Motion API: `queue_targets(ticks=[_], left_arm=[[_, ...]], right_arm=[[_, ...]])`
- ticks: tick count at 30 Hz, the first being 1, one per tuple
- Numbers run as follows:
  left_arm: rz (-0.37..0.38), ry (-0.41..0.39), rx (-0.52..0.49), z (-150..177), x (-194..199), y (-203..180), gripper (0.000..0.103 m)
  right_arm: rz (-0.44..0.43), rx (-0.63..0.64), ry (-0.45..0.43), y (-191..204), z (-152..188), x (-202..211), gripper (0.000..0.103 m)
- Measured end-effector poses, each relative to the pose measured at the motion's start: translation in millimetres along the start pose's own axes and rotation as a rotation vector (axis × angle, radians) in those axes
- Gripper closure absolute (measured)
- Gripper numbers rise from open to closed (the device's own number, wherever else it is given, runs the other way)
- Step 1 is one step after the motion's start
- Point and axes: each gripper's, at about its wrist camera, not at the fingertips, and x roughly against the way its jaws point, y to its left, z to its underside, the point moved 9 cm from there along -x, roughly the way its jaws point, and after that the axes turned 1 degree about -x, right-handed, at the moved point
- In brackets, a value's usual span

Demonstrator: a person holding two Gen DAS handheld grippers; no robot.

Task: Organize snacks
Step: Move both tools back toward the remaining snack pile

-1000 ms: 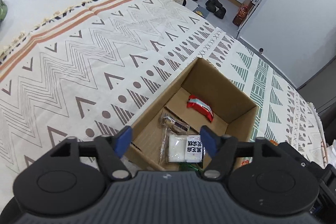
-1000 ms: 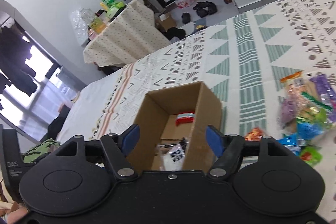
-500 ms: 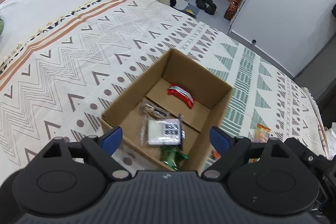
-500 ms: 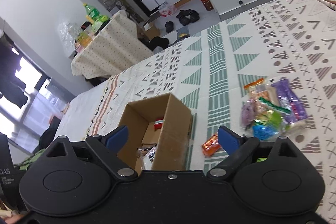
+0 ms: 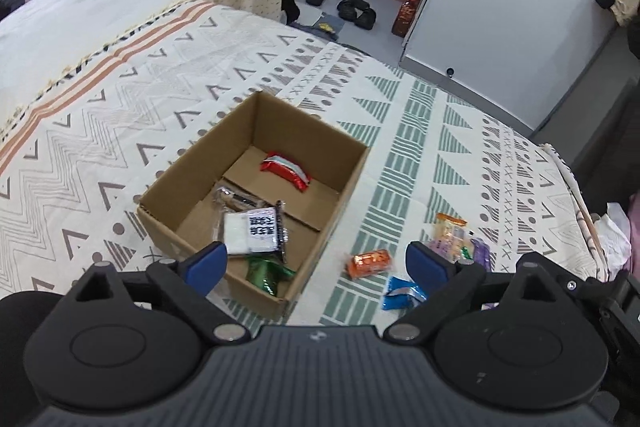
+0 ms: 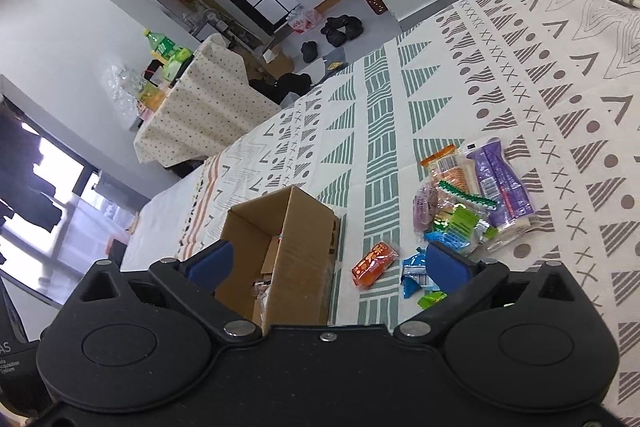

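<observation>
An open brown cardboard box (image 5: 256,195) is being supported by a patterned woven bedspread (image 5: 120,115). Inside it, a red snack packet (image 5: 285,170) is lying toward the far wall, with a white labelled packet (image 5: 252,230) and a green foil packet (image 5: 265,273) nearer. To its right, an orange packet (image 5: 370,264) and a blue packet (image 5: 403,293) are lying on the bedspread, a heap of mixed wrapped snacks (image 6: 472,199) beyond them.

The left wrist view looks down steeply into the open cardboard box (image 5: 256,195) on the bed. The right wrist view is tilted, lower, beside it. Both share the box (image 6: 288,247) and the orange packet (image 5: 370,263) (image 6: 374,263).
</observation>
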Motion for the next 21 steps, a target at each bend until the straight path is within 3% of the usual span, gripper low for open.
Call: queue_targets(ticks=[3,15,21], left_arm=[[0.007,-0.013,-0.002,2,7,-12,0.002],[0.036,0.005,-0.027,16,9,-48,0.001],[0.051,0.018,-0.028,23,0,-63,0.002]], right_arm=[[0.000,-0.026,0.003,-14,-2,4,0.000],[-0.011,-0.187,0.027,-59,-3,7,0.000],[-0.012,-0.222,-0.007,-67,-7,10,0.001]])
